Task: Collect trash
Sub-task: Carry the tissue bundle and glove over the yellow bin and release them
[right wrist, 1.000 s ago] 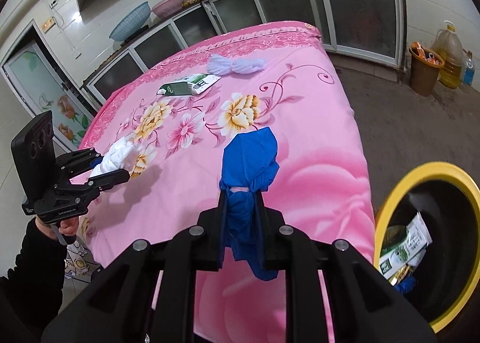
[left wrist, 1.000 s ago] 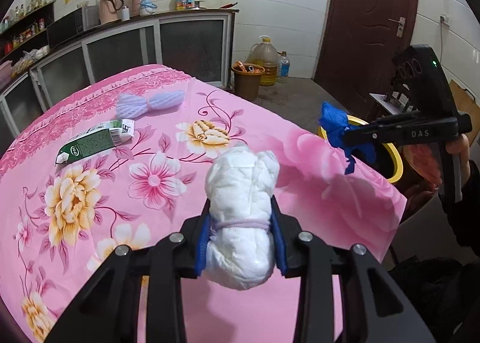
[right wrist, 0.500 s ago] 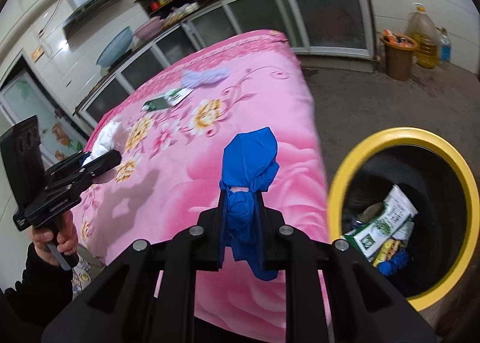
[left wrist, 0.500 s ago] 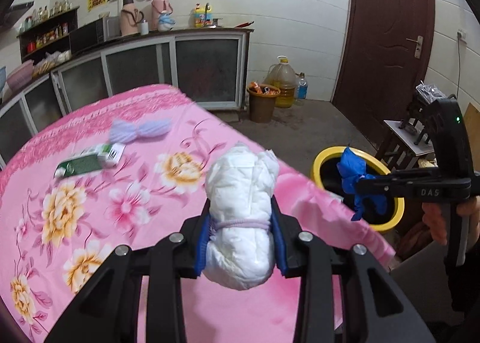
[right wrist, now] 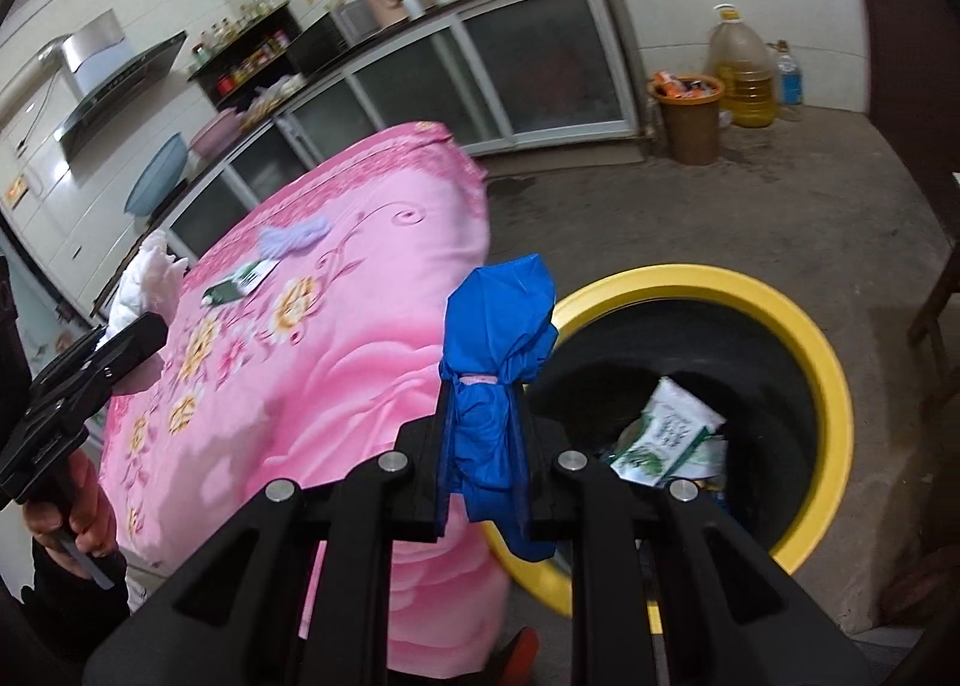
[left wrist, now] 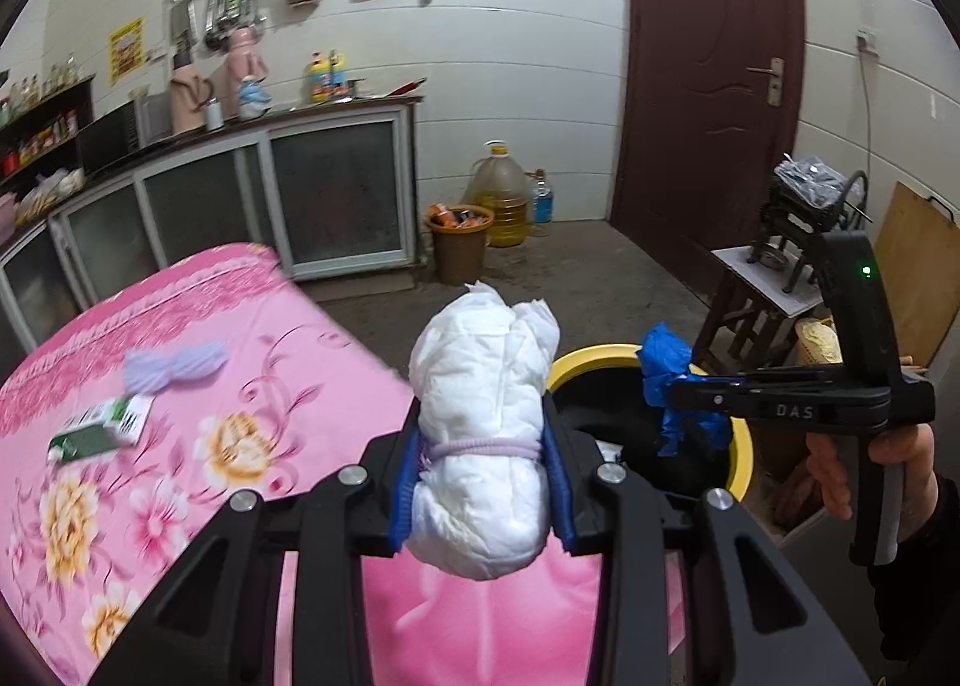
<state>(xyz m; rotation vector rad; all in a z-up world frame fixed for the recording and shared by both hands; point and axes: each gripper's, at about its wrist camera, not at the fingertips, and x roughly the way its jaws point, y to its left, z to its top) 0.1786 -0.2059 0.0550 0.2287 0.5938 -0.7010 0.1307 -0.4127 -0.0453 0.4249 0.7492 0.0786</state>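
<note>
because the table [left wrist: 198,386] was draped in a pink flowered cloth that hung over its edge, the yellow-rimmed bin [right wrist: 834,386] stood on the floor just beside it, low enough for things to be dropped straight in. some wrappers [right wrist: 666,434] already lay at its bottom. the left gripper [left wrist: 483,482] was clamped on a white bundle [left wrist: 486,422] tied round the middle with a pale band, and the jaws pressed it at that waist, probably since the band gave the firmest hold; it hung over the table's edge, near the bin but not above the opening. the right gripper [right wrist: 483,440] was closed on a blue bundle [right wrist: 498,356], likewise pinched just under its tie, and seen from the left camera it sat over the bin's mouth, so it looked nearest to release. a lilac bundle [left wrist: 174,368] and a green and white packet [left wrist: 99,431] lay on the cloth well apart from both grippers, apparently left for a later trip.
</note>
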